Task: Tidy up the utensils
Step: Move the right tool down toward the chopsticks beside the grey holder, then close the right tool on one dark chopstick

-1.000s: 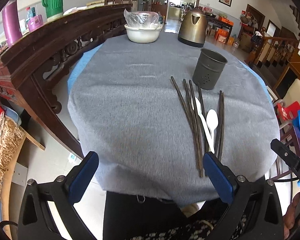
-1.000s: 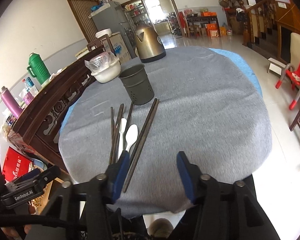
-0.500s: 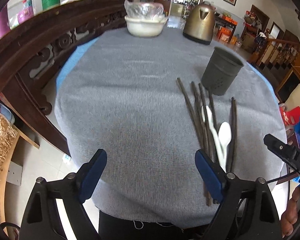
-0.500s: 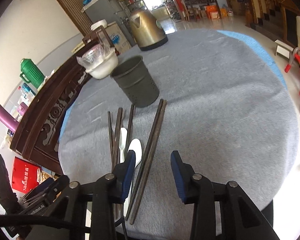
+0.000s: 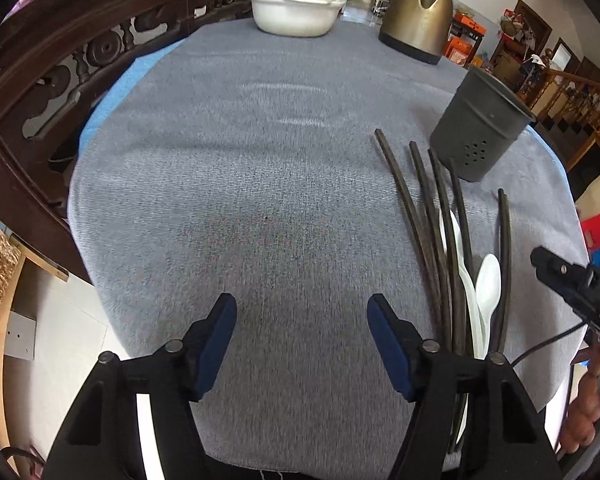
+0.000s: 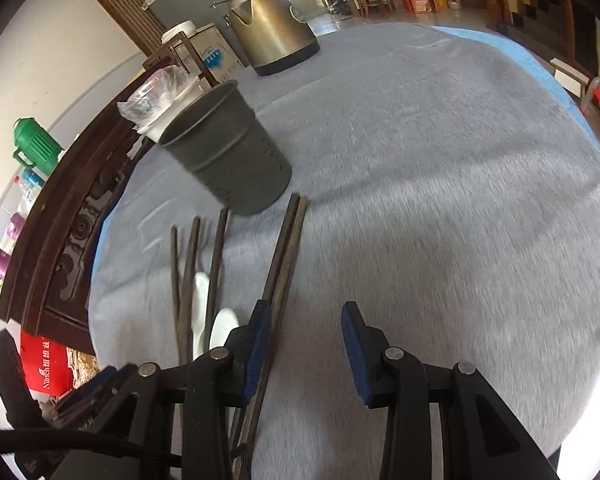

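Chopsticks [image 5: 428, 236] and spoons [image 5: 487, 284] flat beside dark holder [image 5: 478, 128]

Your bench [image 5: 228, 184] wears a grey cloth, and a dark carved wooden rail [image 5: 60, 52] curves along the left of the frame. In the right wrist view you see a white wall [image 6: 60, 40] and a brown door [image 6: 128, 12] upper left. Daylight glares off the pale tiled floor [image 6: 472, 16] at top right.
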Action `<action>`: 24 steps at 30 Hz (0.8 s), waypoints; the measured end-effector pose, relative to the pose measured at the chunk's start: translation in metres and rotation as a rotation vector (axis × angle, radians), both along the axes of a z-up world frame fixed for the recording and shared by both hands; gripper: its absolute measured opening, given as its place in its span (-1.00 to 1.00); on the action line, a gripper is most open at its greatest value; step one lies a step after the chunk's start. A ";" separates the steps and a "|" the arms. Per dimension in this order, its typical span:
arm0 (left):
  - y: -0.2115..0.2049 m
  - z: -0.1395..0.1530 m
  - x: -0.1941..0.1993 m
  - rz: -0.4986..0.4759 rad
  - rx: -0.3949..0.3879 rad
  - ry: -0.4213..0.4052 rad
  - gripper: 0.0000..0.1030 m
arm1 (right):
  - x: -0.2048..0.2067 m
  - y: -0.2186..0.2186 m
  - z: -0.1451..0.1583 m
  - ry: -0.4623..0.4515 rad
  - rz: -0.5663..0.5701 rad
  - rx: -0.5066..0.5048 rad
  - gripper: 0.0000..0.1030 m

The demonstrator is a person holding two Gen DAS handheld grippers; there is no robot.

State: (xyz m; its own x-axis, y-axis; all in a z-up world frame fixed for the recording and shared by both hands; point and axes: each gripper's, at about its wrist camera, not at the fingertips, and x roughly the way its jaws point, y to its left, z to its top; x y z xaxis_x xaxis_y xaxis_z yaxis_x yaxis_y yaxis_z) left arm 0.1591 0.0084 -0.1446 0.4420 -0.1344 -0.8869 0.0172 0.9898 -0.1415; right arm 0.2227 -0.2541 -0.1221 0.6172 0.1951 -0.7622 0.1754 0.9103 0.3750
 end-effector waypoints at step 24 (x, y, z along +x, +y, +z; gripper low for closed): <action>-0.017 0.002 0.085 0.006 -0.042 0.020 0.34 | 0.052 -0.003 -0.002 0.056 -0.020 -0.139 -0.29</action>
